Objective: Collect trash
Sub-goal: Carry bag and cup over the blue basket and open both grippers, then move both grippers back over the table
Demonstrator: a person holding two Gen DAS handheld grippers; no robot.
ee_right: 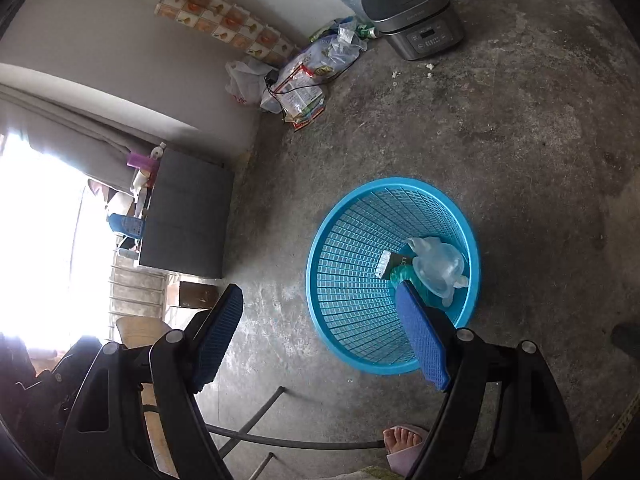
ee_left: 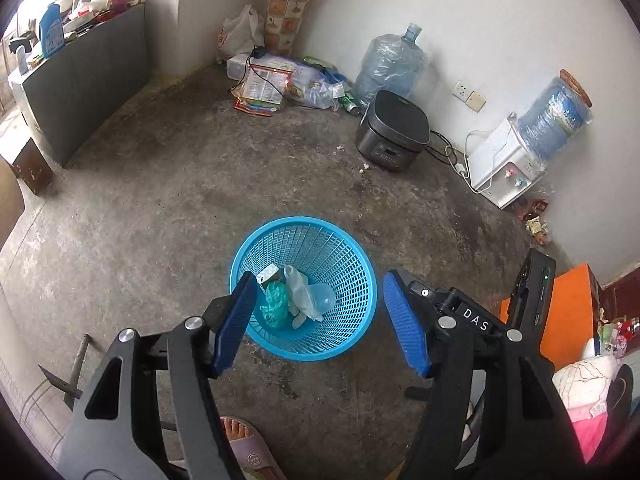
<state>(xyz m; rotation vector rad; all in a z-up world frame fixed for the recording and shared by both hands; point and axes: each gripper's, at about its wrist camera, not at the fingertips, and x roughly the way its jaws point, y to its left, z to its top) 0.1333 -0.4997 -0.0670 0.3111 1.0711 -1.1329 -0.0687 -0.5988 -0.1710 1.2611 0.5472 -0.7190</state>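
Note:
A blue mesh trash basket point(ee_left: 352, 264) stands on the concrete floor; it also shows in the right wrist view point(ee_right: 352, 248). Inside lie a green crumpled bag point(ee_left: 276, 304), a clear plastic bag point(ee_left: 308, 294), and a small grey carton point(ee_left: 267, 273). The same trash shows in the right wrist view: clear bag point(ee_right: 438, 268), carton point(ee_right: 390, 262). My left gripper point(ee_left: 320, 308) is open and empty, held above the basket. My right gripper point(ee_right: 320, 320) is open and empty, above the basket's left rim.
A pile of wrappers and plastic bags point(ee_left: 276, 88) lies at the far wall beside a water jug point(ee_left: 390, 64). A black rice cooker point(ee_left: 394, 132) and a water dispenser point(ee_left: 508, 164) stand at the right. A grey cabinet point(ee_left: 88, 80) is at left. My sandalled foot point(ee_left: 244, 444) is below.

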